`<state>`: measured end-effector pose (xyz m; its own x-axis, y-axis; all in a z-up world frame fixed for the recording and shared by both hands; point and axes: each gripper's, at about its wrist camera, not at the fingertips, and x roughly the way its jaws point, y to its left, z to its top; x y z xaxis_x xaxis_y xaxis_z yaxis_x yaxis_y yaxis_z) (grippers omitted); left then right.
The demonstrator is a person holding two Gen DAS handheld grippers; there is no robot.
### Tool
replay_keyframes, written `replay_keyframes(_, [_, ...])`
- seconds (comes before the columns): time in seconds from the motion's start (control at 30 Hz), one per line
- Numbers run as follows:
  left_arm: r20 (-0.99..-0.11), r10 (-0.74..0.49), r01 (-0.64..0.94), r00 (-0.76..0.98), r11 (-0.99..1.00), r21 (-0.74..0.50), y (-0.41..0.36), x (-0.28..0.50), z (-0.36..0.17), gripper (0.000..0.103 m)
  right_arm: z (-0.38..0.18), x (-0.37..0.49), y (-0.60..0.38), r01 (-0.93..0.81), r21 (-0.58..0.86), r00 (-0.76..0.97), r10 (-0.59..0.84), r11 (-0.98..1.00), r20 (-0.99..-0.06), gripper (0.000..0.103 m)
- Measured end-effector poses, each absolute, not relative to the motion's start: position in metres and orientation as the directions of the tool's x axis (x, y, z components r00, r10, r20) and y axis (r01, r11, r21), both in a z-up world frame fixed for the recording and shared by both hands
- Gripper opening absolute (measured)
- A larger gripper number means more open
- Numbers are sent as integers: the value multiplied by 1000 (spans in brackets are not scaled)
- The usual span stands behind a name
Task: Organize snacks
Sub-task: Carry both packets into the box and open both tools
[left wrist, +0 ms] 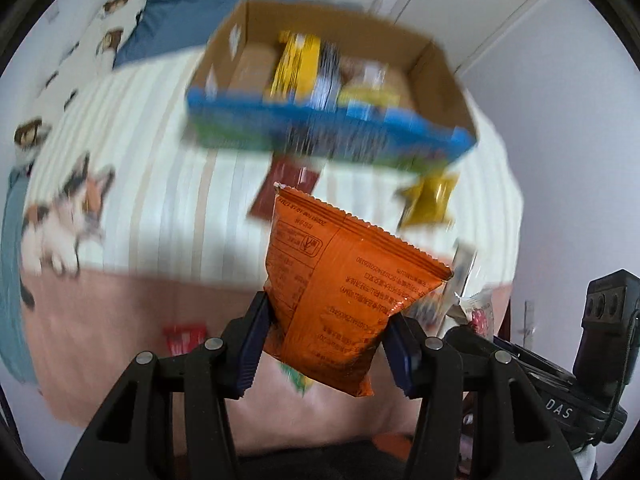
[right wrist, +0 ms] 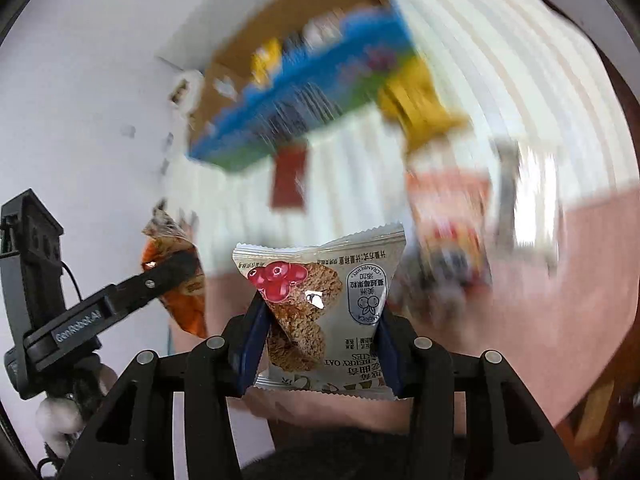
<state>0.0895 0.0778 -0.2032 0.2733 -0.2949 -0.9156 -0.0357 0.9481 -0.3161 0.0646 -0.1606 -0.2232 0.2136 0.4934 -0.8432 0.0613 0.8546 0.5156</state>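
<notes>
1. Grippers: left gripper (left wrist: 328, 344) clamps orange pouch (left wrist: 340, 292); right gripper (right wrist: 320, 344) clamps cookie pack (right wrist: 324, 304). Both packs hang above the bed, short of the box (left wrist: 440, 80).
2. Risk: each pouch is pinched near its lower edge; a swing may slip it loose.
3. Views: only the left view shows the box contents; only the right shows the cookie label.
</notes>
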Motion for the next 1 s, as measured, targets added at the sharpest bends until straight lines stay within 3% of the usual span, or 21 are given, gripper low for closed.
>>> replay_keyframes(0.37, [-917,-274,-64,292,950,-304,99,225,-172,50,-151,224,-131,-38,440,351,424,897,-835,51])
replay_keyframes(0.63, [-958,-256,-155,130,949,-274,115,309,-225,50,-190,314,-106,-26,377,266,370,926,-890,51])
replay_keyframes(1.0, [-974,-222,-144,-42,966,-214,100,347,-292,51,-268,346,-87,-23,301,105,302,953,-948,51])
